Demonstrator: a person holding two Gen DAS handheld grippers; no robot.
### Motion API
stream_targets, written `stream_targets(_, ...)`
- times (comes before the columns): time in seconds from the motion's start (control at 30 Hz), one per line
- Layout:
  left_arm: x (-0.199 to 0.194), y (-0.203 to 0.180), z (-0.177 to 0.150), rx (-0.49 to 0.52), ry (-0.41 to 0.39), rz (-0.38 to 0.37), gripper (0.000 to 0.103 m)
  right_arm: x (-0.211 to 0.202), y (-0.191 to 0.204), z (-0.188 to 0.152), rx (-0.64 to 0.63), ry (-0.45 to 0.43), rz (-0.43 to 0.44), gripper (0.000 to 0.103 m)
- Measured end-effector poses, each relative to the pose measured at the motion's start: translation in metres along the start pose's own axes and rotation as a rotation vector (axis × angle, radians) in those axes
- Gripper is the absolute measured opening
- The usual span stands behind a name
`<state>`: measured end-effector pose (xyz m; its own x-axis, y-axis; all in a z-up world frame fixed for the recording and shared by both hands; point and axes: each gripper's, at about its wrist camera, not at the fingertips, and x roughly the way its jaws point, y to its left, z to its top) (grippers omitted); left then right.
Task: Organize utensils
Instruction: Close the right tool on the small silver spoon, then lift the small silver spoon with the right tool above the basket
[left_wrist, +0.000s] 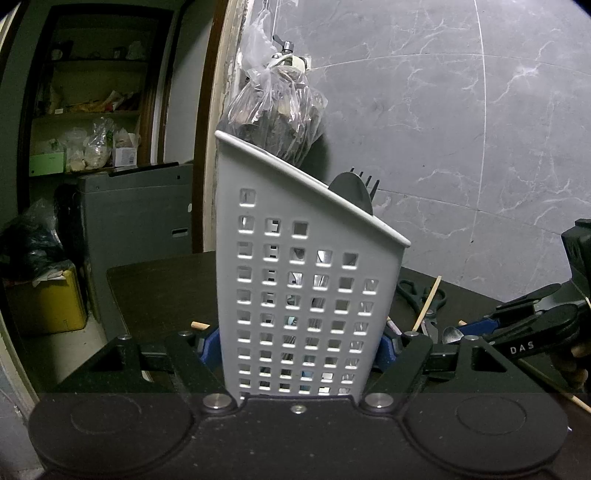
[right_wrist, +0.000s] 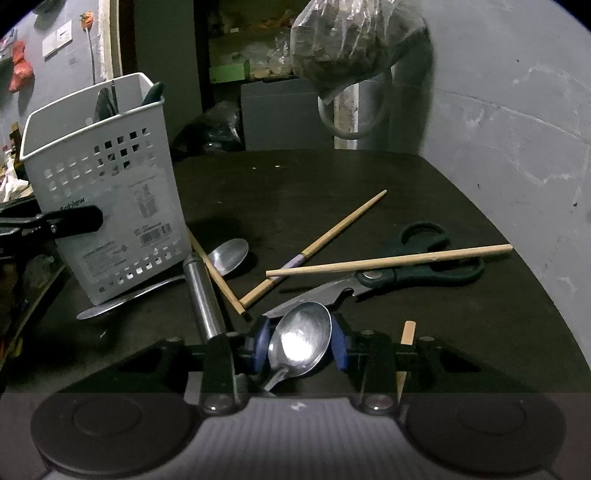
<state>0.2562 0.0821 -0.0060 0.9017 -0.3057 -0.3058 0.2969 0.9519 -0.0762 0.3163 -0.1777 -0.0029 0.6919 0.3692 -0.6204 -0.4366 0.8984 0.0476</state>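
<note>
Left gripper (left_wrist: 300, 350) clamped on white caddy (left_wrist: 295, 295), right gripper (right_wrist: 300, 345) jaws around spoon (right_wrist: 301, 338), contact unclear; best squeezed evenly, lifted level, avoiding chopsticks (right_wrist: 388, 260).

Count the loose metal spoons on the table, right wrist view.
2: one spoon between the right gripper's fingers, another spoon beside the white caddy. More may be hidden.
</note>
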Motion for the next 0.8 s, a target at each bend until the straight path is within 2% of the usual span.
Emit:
stream_targets(0.4,-0.0002,0.0002,-0.0001,0.0,0.0,-0.001,0.077,0.0006,-0.0089,0.0072,0.071,0.032,0.016,0.035)
stream_targets(0.67,0.0,0.0,0.0002,0.0,0.001,0.0,0.077,-0.0003,-0.0079,0.0078,0.082,0.042,0.012,0.014)
stream_targets(0.8,0.0001,-0.0001,0.0003,0.0,0.001,0.0,0.077,-0.0007,-0.006,0.0076,0.091,0.036,-0.003,0.01)
